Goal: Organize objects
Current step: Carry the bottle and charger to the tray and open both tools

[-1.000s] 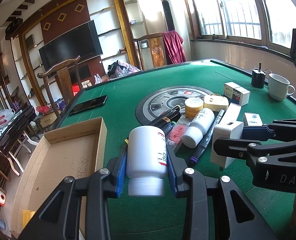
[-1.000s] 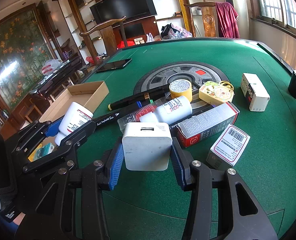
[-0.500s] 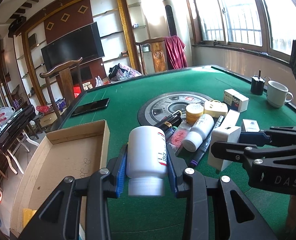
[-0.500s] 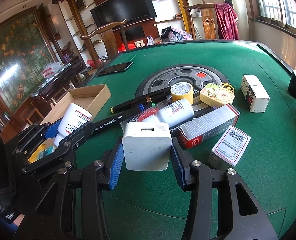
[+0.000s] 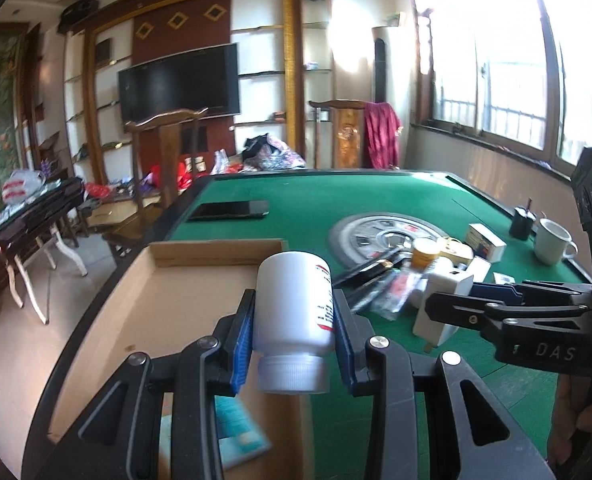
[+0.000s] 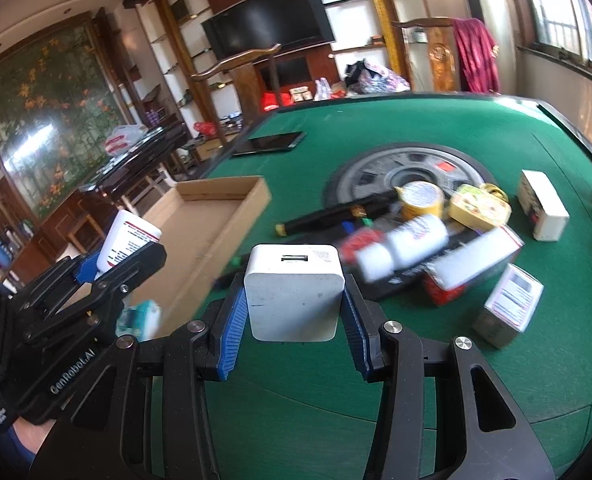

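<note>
Left wrist view: left gripper [image 5: 294,344] clamped white bottle [image 5: 294,300] above cardboard box [image 5: 168,304], likely for dropping in; right gripper [image 6: 294,322] gripped white charger [image 6: 294,292] over green table [image 6: 495,380], queued next.

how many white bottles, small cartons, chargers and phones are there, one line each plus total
white bottles: 2, one held, one lying loose
small cartons: 3
chargers: 1
phones: 1
total: 7
</note>
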`<state>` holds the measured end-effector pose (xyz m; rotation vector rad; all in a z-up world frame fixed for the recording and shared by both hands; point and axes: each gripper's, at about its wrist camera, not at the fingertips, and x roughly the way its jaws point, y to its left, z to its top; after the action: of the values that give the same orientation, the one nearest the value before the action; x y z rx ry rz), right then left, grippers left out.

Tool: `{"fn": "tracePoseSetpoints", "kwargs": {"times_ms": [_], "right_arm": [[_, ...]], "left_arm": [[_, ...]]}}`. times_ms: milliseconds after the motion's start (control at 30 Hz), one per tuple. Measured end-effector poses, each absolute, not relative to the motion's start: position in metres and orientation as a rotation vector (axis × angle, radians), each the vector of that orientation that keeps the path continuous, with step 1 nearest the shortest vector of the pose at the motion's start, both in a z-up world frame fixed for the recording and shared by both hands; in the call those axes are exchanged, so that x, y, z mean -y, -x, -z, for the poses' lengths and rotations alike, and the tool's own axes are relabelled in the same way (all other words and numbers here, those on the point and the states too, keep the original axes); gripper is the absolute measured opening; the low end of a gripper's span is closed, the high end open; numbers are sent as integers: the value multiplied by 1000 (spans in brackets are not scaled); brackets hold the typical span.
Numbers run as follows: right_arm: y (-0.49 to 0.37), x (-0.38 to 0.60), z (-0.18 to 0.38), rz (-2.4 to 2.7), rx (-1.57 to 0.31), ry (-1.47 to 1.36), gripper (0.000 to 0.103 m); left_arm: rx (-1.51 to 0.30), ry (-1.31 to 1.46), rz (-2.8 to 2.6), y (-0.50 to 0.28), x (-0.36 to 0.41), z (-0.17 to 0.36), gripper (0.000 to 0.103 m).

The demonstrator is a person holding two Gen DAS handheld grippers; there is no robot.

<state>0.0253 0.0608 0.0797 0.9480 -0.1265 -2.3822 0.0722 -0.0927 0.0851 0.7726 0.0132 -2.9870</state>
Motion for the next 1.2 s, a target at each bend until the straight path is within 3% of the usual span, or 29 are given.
{"fn": "tracePoseSetpoints", "kwargs": {"times_ms": [367,767,1200], "right_arm": [[-34,21,-84,2190,18,-977,45],[-29,86,-62,2123,-126,-1038,45],[0,104,-42,2088,-60,-1143,45]], "left_arm": [[-240,-938,2804,-66,181,-49,36],[-396,-1067,2750,-57,204,-25,36],[-432,-1107,2735,-55,211,-19,36]]}}
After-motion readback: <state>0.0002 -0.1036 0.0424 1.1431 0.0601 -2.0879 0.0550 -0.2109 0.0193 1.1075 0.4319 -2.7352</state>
